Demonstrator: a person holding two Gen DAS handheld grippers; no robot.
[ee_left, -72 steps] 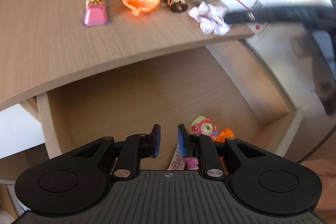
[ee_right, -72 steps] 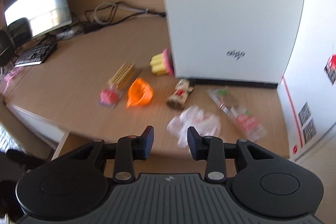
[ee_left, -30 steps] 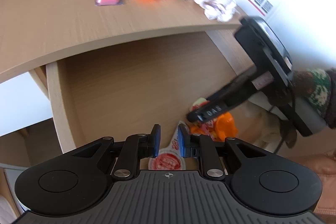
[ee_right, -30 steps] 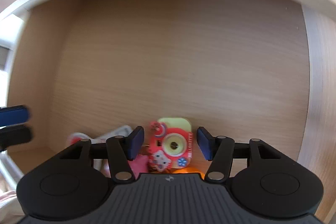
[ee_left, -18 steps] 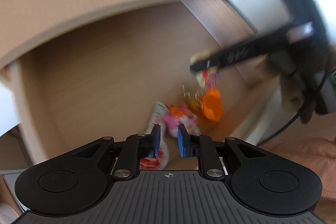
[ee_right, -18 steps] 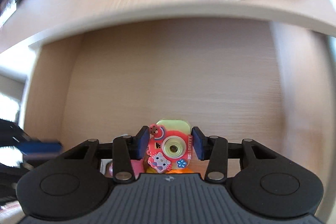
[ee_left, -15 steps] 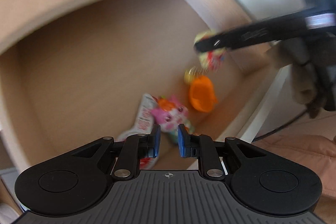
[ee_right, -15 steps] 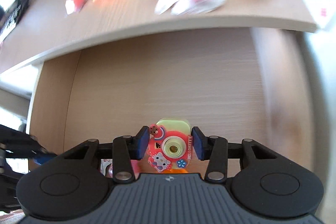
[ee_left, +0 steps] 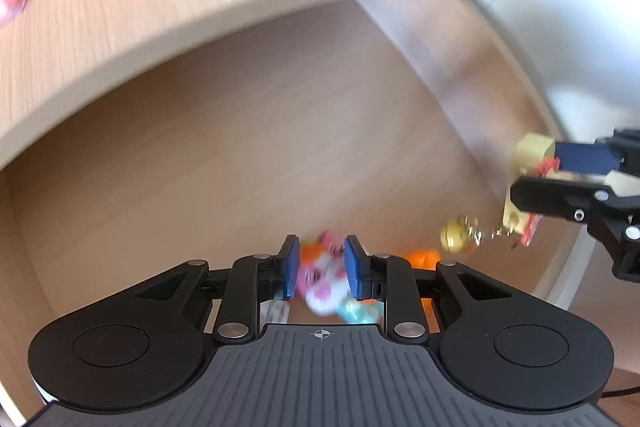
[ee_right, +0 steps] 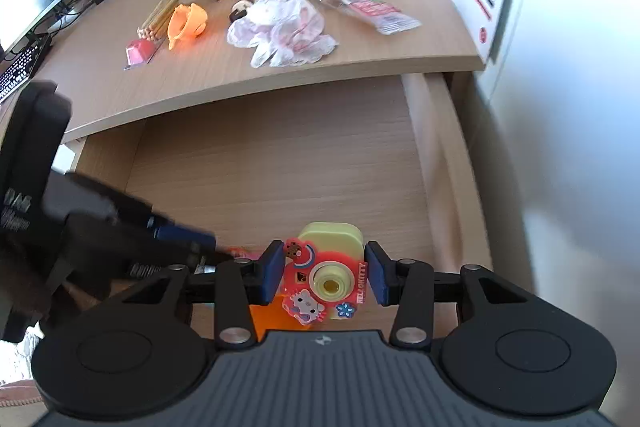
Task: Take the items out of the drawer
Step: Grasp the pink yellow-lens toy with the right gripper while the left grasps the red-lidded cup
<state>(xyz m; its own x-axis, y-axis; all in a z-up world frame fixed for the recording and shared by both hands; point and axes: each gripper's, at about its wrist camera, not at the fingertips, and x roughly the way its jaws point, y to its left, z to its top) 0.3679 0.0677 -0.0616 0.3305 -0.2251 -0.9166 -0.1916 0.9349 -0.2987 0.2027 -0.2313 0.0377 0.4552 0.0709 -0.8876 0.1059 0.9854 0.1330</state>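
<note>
Left wrist view: hovering low over the front of the drawer [ee_left: 168, 155], with the left gripper [ee_left: 321, 267] looking straight down onto a pink plush toy [ee_left: 322, 281]. Blurred, so contact cannot be told; fingers [ee_left: 290, 267] standing parted a little, straddling the toy's head, releasing nothing and gripping nothing as yet. Lying beside it to the right, an orange item [ee_left: 424, 259]. Off at the right edge, the right gripper [ee_left: 560, 179] carrying the toy camera [ee_left: 528, 187] with a gold bell [ee_left: 458, 237] dangling under it. Compared with half a second ago: plush toy now sitting between the fingers instead of ahead of them.

Right wrist view: clenching on the toy camera [ee_right: 326, 271], right gripper [ee_right: 323, 273] pinching its two sides, lens facing the wrist camera. Hanging above the drawer floor [ee_right: 272, 163], short of the tabletop [ee_right: 120, 75] ahead, where a crumpled bag [ee_right: 280, 31] and other removed items are lying. Compared with half a second ago: raised higher, tabletop filling more of the view.
</note>
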